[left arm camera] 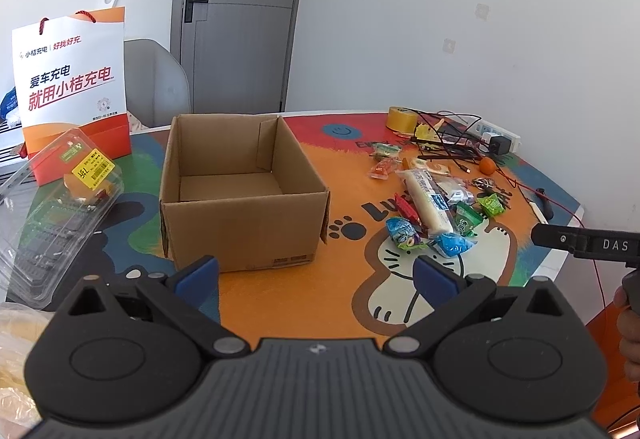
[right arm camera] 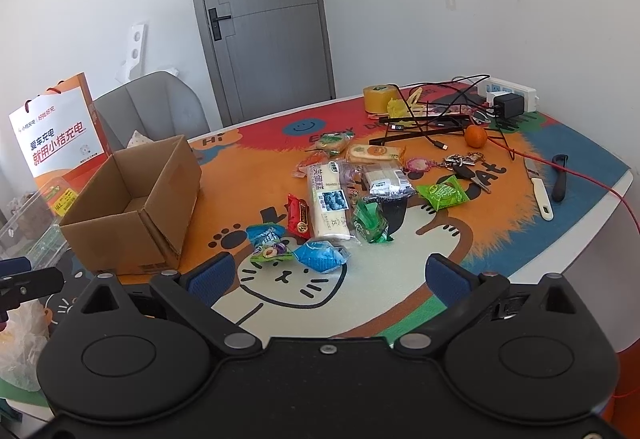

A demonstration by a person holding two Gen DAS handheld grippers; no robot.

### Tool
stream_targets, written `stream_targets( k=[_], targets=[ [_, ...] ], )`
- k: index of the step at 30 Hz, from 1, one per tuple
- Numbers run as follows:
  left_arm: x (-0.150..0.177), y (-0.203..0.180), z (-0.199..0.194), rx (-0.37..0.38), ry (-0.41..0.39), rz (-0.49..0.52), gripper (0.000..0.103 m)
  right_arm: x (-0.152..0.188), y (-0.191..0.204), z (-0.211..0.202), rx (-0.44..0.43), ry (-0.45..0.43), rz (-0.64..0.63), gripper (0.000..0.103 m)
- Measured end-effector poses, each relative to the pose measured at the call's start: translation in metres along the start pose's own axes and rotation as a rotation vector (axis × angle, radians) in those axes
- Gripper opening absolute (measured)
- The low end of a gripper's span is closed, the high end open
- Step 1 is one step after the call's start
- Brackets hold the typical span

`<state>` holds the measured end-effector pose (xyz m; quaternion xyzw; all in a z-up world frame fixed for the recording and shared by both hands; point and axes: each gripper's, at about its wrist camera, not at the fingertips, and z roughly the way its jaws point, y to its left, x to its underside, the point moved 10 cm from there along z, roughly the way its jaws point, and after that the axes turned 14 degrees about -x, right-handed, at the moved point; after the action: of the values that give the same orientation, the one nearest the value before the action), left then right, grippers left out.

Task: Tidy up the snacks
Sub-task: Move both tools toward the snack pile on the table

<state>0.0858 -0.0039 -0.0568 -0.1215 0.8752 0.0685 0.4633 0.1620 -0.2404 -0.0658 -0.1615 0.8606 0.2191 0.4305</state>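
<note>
Left tongs (left arm camera: 316, 271) and right tongs (right arm camera: 328, 275) spread wide, empty, above bench (right arm camera: 400, 279) with cartoon-cat cloth. Brown cardboard box (left arm camera: 240, 191) open, nothing inside, left of snacks (right arm camera: 344, 195): crinkly foil packets, long white cake bar, loosely heaped. Clear plastic clamshell (left arm camera: 60, 207) beside box, contents unclear.

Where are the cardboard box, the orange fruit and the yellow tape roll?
cardboard box (left arm camera: 244, 227): left wrist view, front wall.
orange fruit (right arm camera: 475, 136): right wrist view, middle of its skin.
yellow tape roll (right arm camera: 377, 101): right wrist view, outer side.
</note>
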Motion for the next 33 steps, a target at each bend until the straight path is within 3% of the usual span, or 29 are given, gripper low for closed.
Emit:
stream_targets(
  k=[6,13,33],
  targets=[
    [-0.0017,0.0001,-0.0011,-0.003,-0.027,-0.001,0.102,-0.0003,0.001,0.0001,-0.002,-0.001,-0.006,0.103],
    [0.0002,0.0009,0.0002,-0.005,0.008,-0.011,0.102,-0.0013,0.0018,-0.0011,-0.005,-0.006,-0.008,0.103],
    [-0.0018,-0.0067,-0.0023,0.02,-0.01,-0.003,0.102,-0.0038,0.0031,-0.0039,-0.026,-0.016,0.002,0.103]
  ],
)
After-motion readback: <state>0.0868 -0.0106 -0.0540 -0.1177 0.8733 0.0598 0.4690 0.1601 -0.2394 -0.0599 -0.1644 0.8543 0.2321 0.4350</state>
